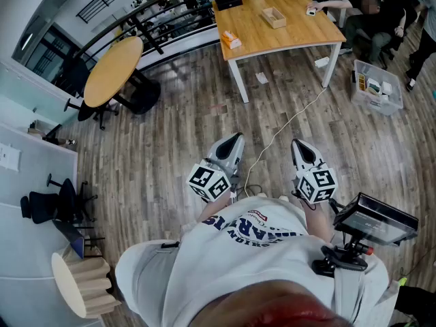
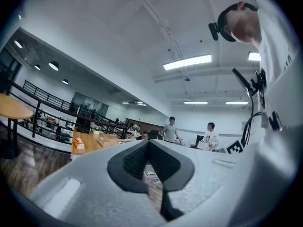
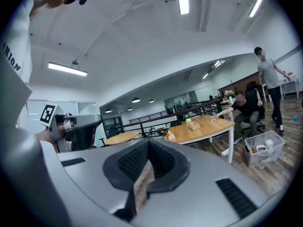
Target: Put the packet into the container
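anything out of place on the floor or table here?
A white cable runs loose across the open floor from the table leg, which looks like a trip risk. A paper scrap lies on the floor beside that table. On top, the orange packet and wooden box show nothing odd.

Wooden table point(image 1: 300, 34), cardboard box point(image 1: 274, 17), orange packet point(image 1: 231, 41)

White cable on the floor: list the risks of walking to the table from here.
The white cable trails across the wood floor between the person and the light wooden table, so a foot could snag it. The clear plastic bin sits on the floor beside that table, possibly in the path.
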Available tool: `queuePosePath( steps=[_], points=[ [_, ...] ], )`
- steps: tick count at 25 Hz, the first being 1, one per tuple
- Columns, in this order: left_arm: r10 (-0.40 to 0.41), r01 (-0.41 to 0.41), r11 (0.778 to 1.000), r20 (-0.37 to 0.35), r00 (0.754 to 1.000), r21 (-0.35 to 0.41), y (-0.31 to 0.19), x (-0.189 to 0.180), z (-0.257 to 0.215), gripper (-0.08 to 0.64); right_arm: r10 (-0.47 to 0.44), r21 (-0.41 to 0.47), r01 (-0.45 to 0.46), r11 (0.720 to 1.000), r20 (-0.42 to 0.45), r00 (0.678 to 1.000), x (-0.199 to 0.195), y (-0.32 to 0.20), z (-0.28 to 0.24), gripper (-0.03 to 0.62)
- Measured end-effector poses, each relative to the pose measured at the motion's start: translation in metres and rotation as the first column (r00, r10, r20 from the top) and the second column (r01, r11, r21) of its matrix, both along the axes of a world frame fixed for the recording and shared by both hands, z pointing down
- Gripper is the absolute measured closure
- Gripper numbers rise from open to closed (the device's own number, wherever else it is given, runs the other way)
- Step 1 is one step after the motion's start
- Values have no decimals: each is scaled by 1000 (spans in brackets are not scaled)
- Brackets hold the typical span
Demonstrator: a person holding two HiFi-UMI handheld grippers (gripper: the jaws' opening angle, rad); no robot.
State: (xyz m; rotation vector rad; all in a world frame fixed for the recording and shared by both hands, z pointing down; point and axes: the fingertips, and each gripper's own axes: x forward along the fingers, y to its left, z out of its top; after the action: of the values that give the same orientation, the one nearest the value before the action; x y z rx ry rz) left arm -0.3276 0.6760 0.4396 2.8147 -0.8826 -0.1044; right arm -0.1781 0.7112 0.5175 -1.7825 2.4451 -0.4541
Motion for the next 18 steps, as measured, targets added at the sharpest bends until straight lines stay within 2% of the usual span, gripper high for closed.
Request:
queuePosePath(
  steps=[5, 11, 15, 18],
  points=[
    [-4, 2, 999, -65, 998, -34, -9, 10, 6, 565, 10, -1, -10, 1000, -42, 999, 19, -3, 2, 584],
    [-13, 9, 999, -69, 998, -50, -7, 7, 22, 565, 17, -15, -18, 1000, -67, 998, 27, -9, -8, 584],
    [-41, 36, 995, -56, 998, -88, -8, -5, 42, 565, -21, -55, 18, 998, -54, 998, 20, -16, -6, 584],
    [-57, 52, 993, -51, 997, -105, -8, -5, 50, 565, -66, -110, 57, 992, -79, 995, 16, -21, 7, 583]
  ],
)
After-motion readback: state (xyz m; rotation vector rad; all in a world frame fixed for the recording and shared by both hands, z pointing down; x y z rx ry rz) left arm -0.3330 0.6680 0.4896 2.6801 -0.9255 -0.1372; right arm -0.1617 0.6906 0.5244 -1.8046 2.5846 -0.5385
